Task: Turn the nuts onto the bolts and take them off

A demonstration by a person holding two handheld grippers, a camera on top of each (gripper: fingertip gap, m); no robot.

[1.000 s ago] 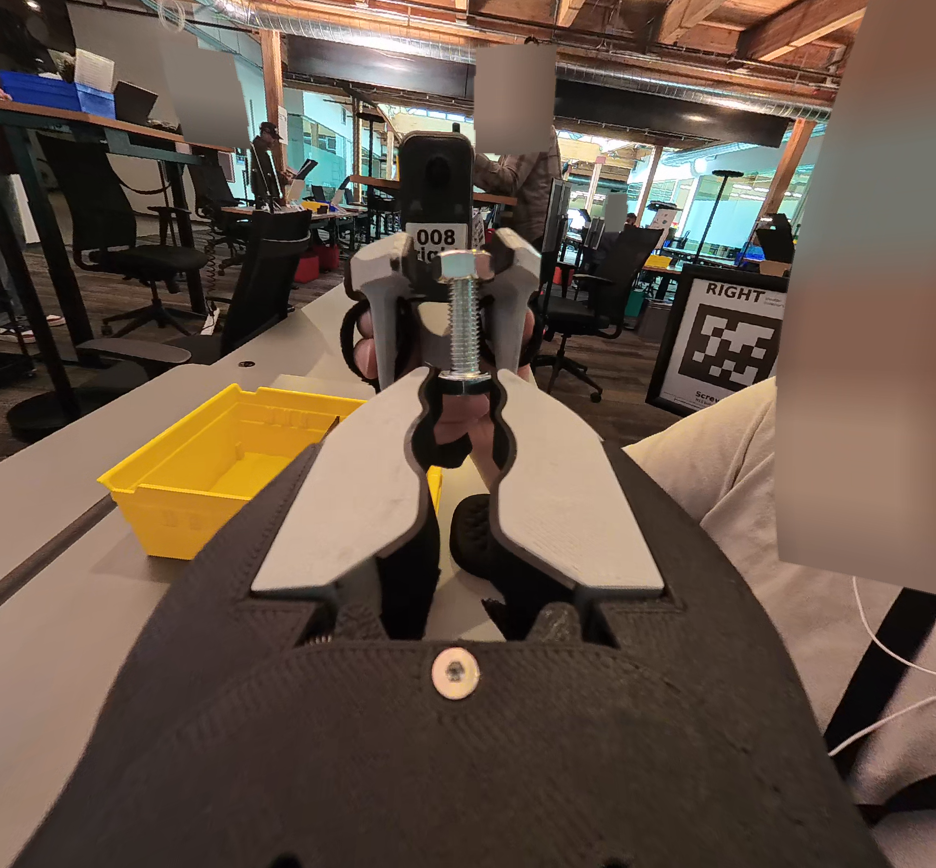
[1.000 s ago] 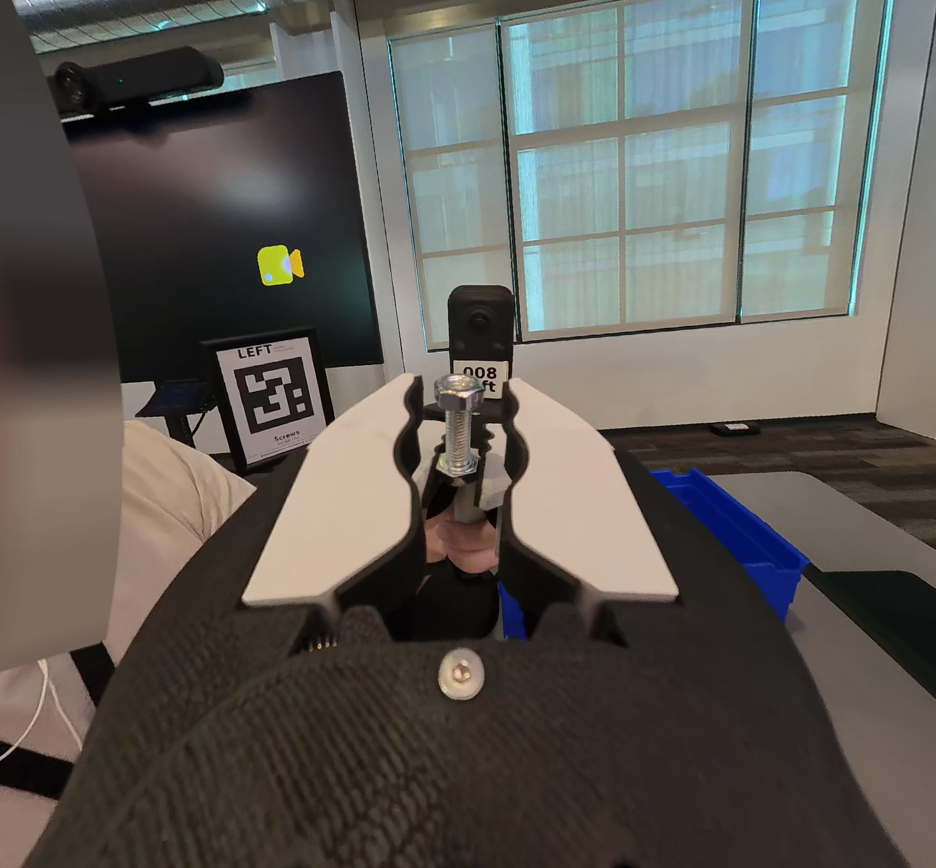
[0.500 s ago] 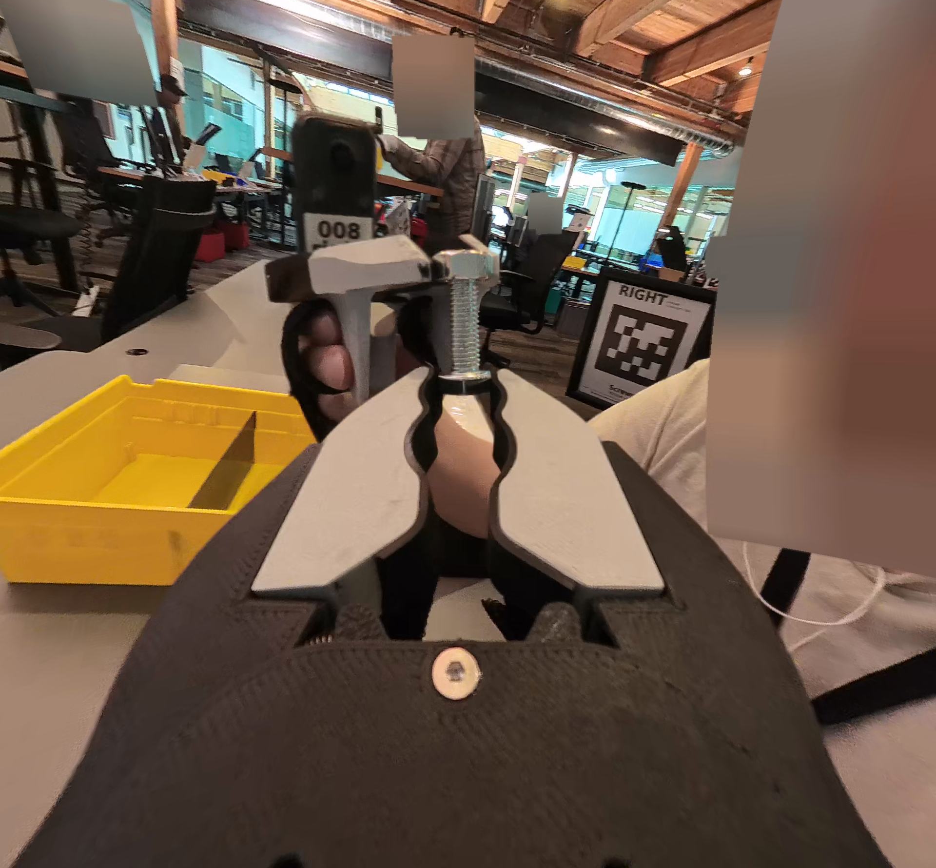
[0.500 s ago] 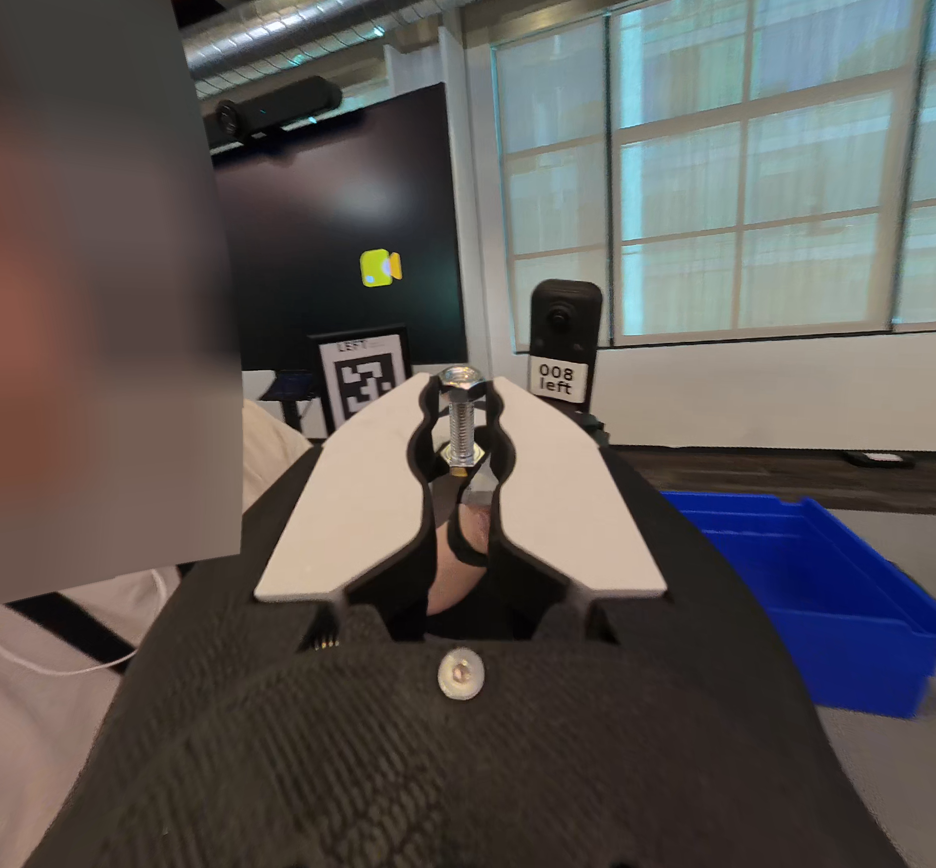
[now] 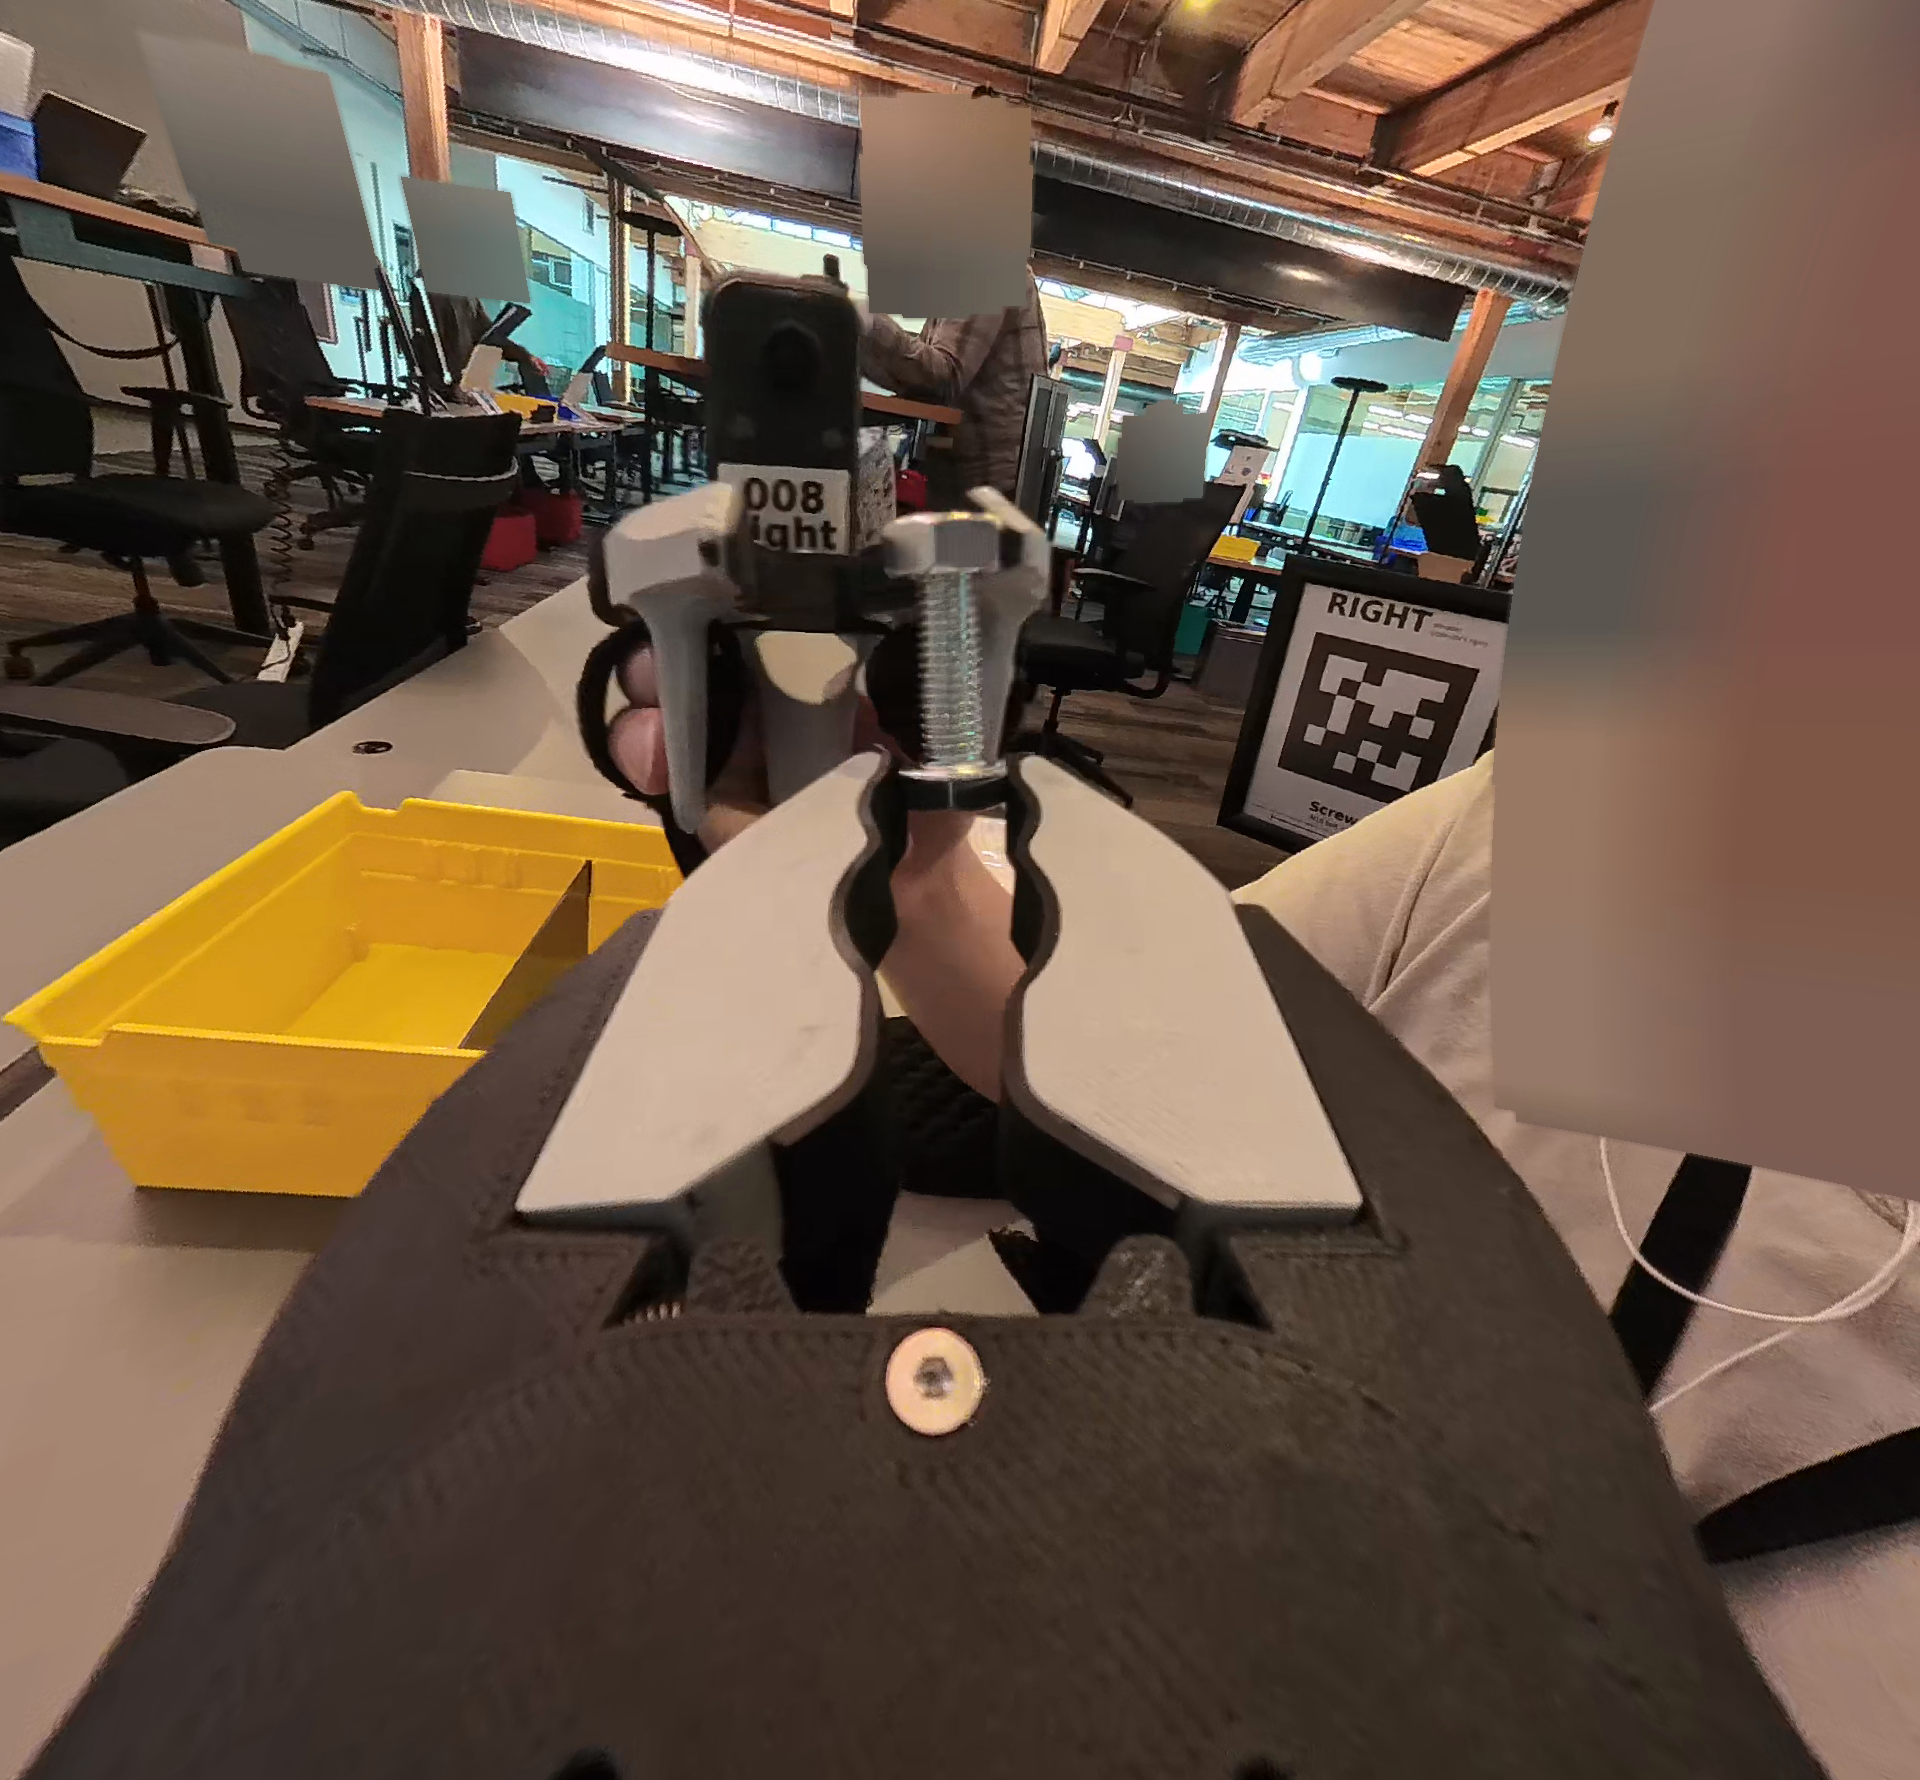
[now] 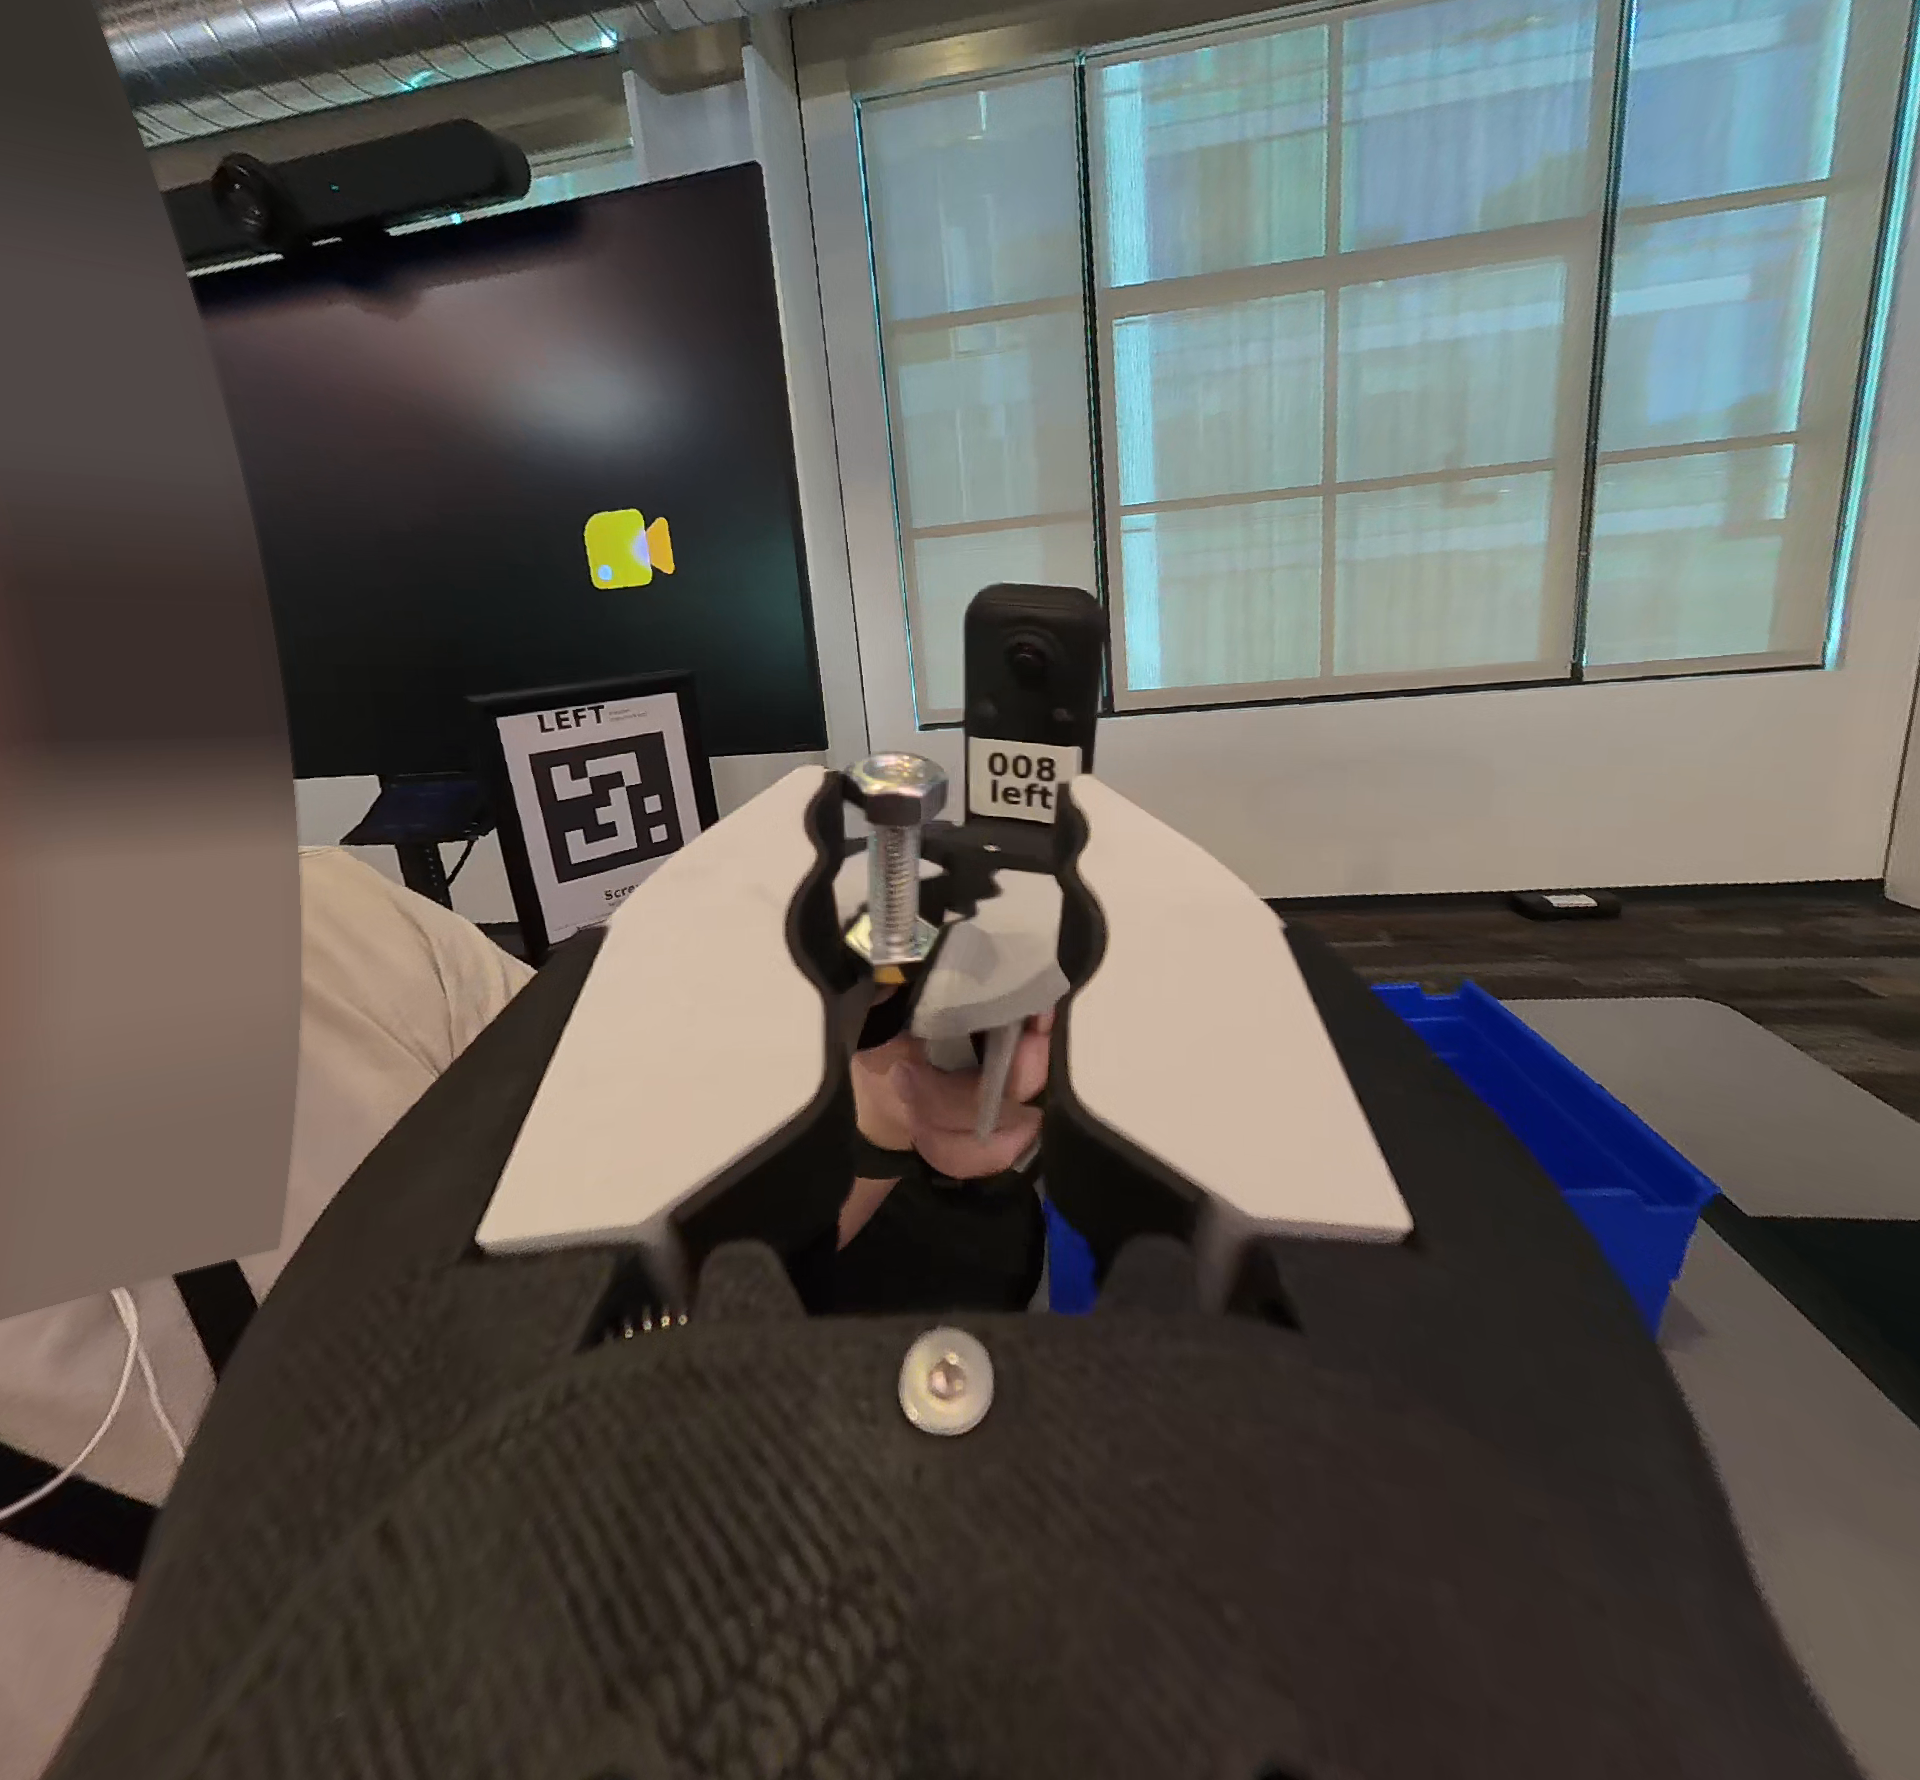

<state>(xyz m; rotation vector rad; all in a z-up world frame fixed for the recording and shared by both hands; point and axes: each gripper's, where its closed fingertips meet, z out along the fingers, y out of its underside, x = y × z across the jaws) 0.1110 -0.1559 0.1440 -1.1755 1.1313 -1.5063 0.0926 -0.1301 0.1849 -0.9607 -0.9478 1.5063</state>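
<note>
A silver bolt [image 5: 951, 665] stands upright in the air, head up, with a nut [image 5: 951, 788] low on its thread. My left gripper [image 5: 951, 785] is shut on the nut and holds the bolt up. My right gripper [image 6: 951, 790] faces it with its jaws spread. The bolt [image 6: 894, 863] sits inside the gap, its head against the left finger [image 6: 727, 899], with free room on the right. The nut [image 6: 891, 941] shows lower, pinched by the left gripper's grey fingertips [image 6: 971, 992]. In the left wrist view the right gripper [image 5: 831, 556] stands open behind the bolt head.
A yellow bin [image 5: 260, 1034] sits on the grey table [image 5: 104, 1315] at the left. A blue bin [image 6: 1558, 1107] sits at the right. Framed marker signs [image 5: 1371, 702] [image 6: 603, 805] stand nearby. The person's cream sleeve [image 5: 1382, 899] is close behind the grippers. Tip to tip, the grippers are about 4 cm apart.
My right gripper has opened off the bolt head, which it clamped half a second ago. The left gripper keeps its hold on the nut. Both views have swung a little.
</note>
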